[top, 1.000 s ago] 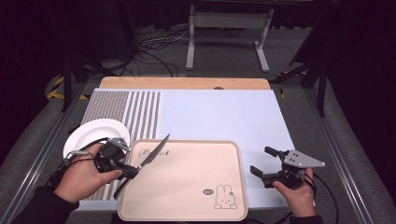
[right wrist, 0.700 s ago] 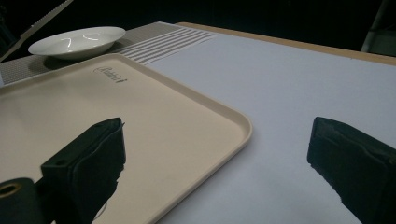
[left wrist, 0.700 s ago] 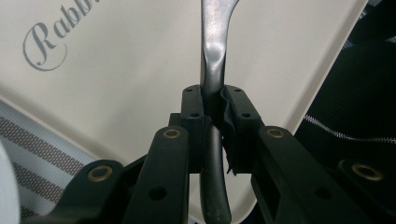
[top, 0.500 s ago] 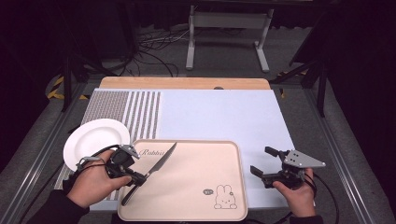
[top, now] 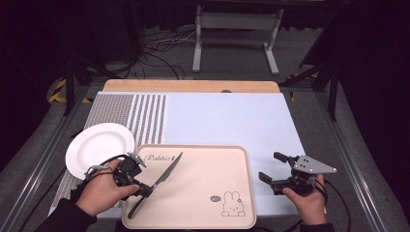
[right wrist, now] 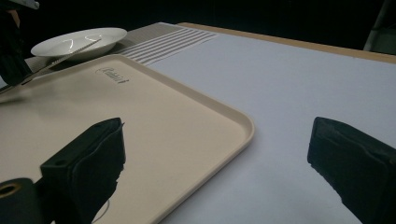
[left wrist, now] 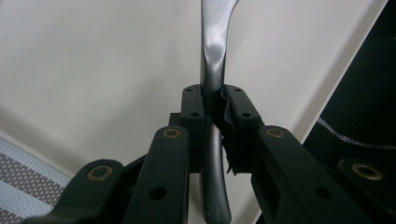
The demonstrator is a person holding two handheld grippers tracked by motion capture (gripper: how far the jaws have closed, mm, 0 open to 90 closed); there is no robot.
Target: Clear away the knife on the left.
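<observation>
A table knife [top: 162, 181] with a dark handle and silver blade lies slanted low over the left part of the beige tray [top: 208, 166]. My left gripper [top: 142, 189] is shut on the knife handle [left wrist: 213, 93], its pads clamped on both sides of the handle. Whether the blade touches the tray I cannot tell. My right gripper [top: 270, 169] rests on the pale blue mat to the right of the tray, jaws wide apart, nothing between its fingers [right wrist: 88, 161]. The tray's corner [right wrist: 233, 126] lies just ahead of them.
A white plate [top: 99, 147] sits left of the tray on the striped grey mat [top: 140, 113]; the plate [right wrist: 77, 42] also shows far off in the right gripper view. The pale blue mat [top: 227, 118] stretches behind the tray. Stand legs and cables lie beyond the table.
My left hand has come down and slid right with the knife, from beside the plate to over the tray's left part. The right gripper has kept still.
</observation>
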